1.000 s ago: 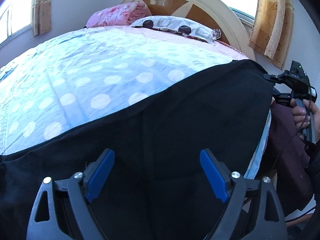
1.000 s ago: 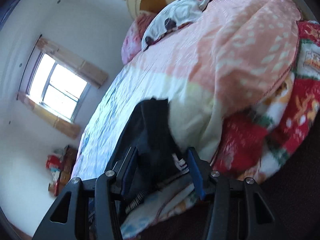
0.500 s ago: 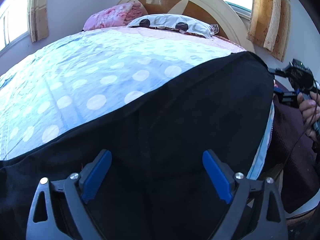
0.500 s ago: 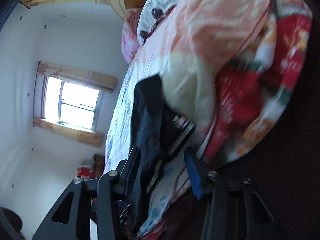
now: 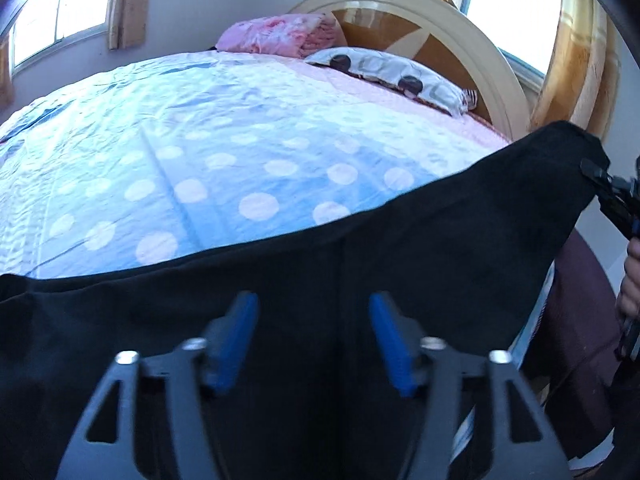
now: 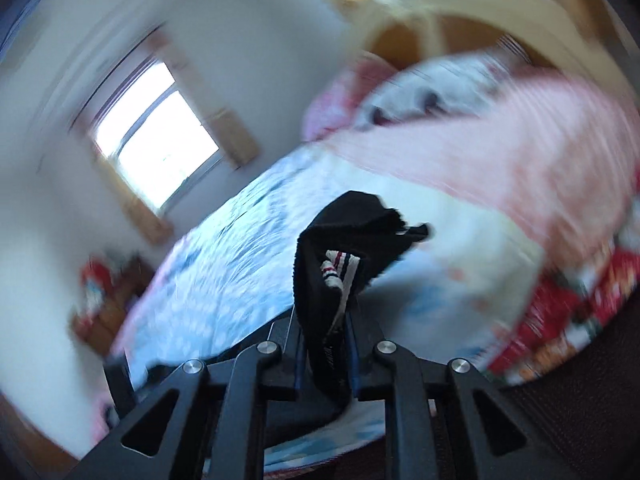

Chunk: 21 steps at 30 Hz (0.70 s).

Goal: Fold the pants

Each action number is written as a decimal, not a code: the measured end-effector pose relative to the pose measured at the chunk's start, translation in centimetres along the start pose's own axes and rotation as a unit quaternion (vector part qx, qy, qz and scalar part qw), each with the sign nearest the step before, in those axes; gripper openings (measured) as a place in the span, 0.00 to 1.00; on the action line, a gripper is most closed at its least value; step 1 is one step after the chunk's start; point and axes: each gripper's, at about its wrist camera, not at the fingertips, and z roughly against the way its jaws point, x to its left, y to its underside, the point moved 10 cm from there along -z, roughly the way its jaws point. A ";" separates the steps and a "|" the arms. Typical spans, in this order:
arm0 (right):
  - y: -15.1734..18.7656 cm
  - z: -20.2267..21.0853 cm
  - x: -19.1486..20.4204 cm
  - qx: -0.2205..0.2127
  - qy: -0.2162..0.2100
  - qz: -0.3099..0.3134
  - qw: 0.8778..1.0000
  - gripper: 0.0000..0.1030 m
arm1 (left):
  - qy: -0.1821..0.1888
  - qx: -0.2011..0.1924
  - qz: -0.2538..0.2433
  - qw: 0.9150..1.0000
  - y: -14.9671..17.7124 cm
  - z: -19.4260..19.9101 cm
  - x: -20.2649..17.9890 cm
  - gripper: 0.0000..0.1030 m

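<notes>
The black pants lie spread across the near edge of the bed in the left wrist view. My left gripper hovers over them with its blue pads apart, holding nothing. My right gripper is shut on a bunched corner of the pants, with a striped white label showing, and lifts it off the bed. In the left wrist view the right gripper pinches the pants' far right corner, which is raised.
The bed has a blue polka-dot sheet, a pink cover and pillows by the round headboard. A red patterned blanket hangs at the bed's right side. Windows are on the walls.
My right gripper closed on the pants' corner and lifted it, swinging quickly; its view is blurred. My left gripper's pads came closer together and stayed over the fabric.
</notes>
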 end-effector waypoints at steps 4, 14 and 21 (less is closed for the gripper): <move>2.3 -1.7 7.0 0.013 -0.008 0.114 0.993 0.16 | 0.024 -0.017 0.031 0.999 0.0 1.6 0.1 0.94; 14.1 -9.0 15.1 0.123 -0.008 0.314 0.941 0.16 | 0.185 0.005 0.099 0.978 0.2 1.6 -3.4 0.97; 17.3 -10.6 14.0 0.163 0.005 0.331 0.930 0.16 | 0.229 0.040 0.126 0.964 1.0 -1.0 -5.6 0.95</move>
